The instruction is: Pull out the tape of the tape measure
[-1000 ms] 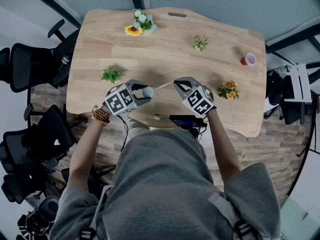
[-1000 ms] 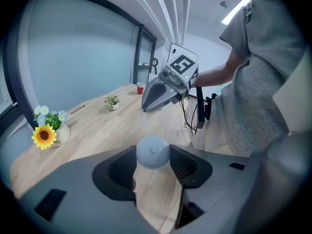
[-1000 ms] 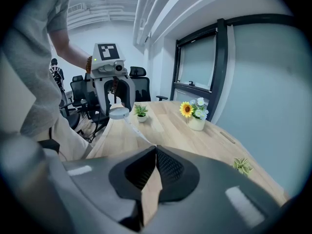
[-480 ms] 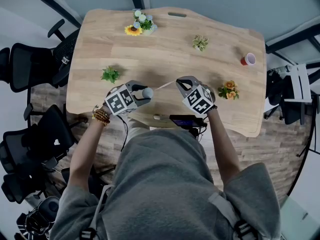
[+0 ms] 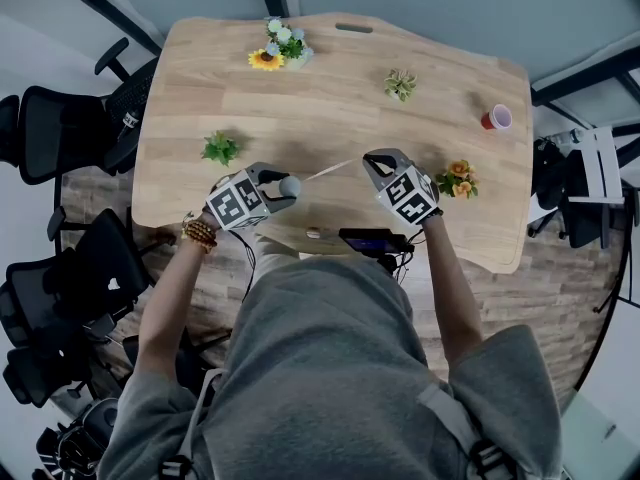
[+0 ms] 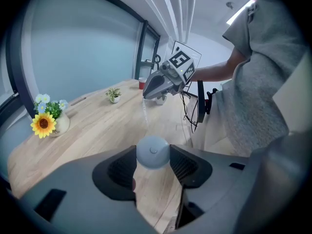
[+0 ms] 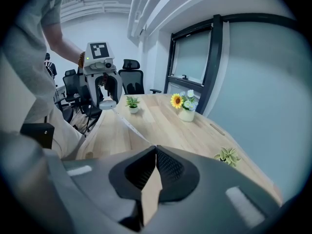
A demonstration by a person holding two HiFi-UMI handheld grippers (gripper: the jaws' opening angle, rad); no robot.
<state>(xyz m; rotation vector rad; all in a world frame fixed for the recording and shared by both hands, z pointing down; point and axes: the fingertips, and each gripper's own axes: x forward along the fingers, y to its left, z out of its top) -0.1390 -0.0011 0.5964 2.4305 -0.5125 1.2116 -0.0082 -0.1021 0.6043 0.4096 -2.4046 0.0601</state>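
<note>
A small round pale-blue tape measure (image 6: 153,152) sits between the jaws of my left gripper (image 5: 283,185), which is shut on it. A thin white tape (image 5: 332,169) runs from the tape measure (image 5: 290,184) to my right gripper (image 5: 371,160), whose jaws are shut on the tape's end. In the right gripper view the tape (image 7: 127,124) stretches from the closed jaws (image 7: 155,150) to the tape measure (image 7: 107,104) in the left gripper. Both grippers hover over the near part of the wooden table (image 5: 330,78).
On the table stand a vase with a sunflower (image 5: 277,50), small green plants (image 5: 221,149) (image 5: 401,85), an orange flower pot (image 5: 459,180) and a red cup (image 5: 497,119). A phone (image 5: 372,240) lies at the near edge. Black office chairs (image 5: 60,133) stand at the left.
My right gripper has moved to the right, away from the left gripper, and the tape between them has grown longer. The left gripper has stayed almost still.
</note>
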